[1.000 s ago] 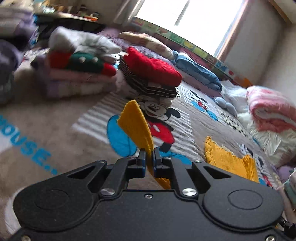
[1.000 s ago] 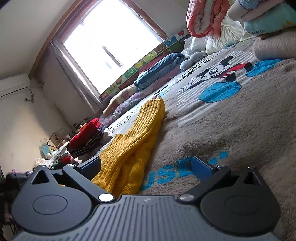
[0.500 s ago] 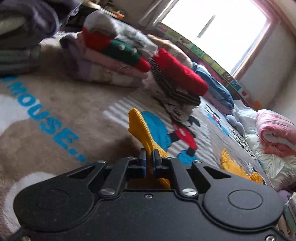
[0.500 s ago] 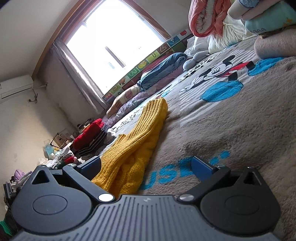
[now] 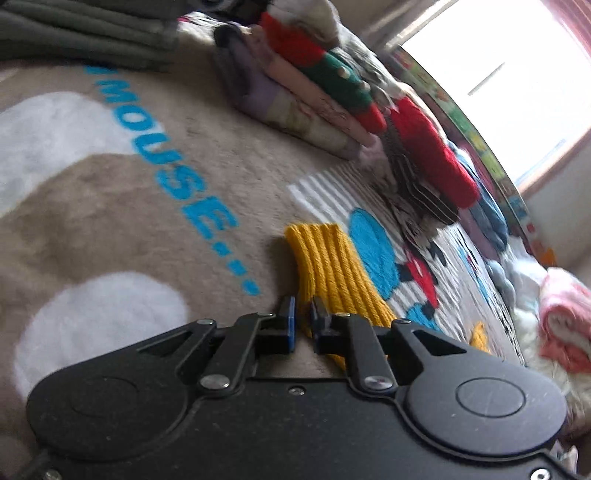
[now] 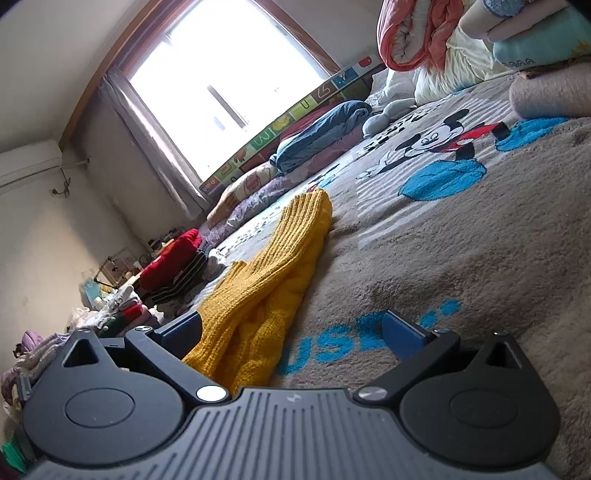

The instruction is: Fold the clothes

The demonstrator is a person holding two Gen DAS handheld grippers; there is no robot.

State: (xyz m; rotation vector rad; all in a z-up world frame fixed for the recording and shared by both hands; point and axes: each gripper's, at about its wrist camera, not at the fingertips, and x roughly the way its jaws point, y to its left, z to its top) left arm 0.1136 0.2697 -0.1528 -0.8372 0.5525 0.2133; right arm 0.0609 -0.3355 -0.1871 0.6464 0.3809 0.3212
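Note:
A yellow knit sweater (image 6: 280, 273) lies on the grey cartoon-print blanket (image 6: 461, 258), stretched away from my right gripper (image 6: 293, 332). That gripper rests low on the blanket, open wide, with the sweater's near end beside its left finger (image 6: 184, 328). In the left wrist view my left gripper (image 5: 303, 314) is shut on the sweater's ribbed yellow sleeve (image 5: 328, 266). The cuff lies flat on the blanket (image 5: 147, 229) just ahead of the jaws. More yellow knit (image 5: 480, 334) peeks out past the right jaw arm.
Stacks of folded clothes (image 5: 306, 85) and a red-topped pile (image 5: 428, 162) sit beyond the sleeve, with dark folded items (image 5: 85, 33) at the top left. A pink quilt (image 6: 413, 33), pillows and a blue bundle (image 6: 321, 129) line the bed's far side under the window.
My left gripper has dropped and swung left, bringing the raised yellow sleeve down flat onto the blanket. The right gripper stays open in place.

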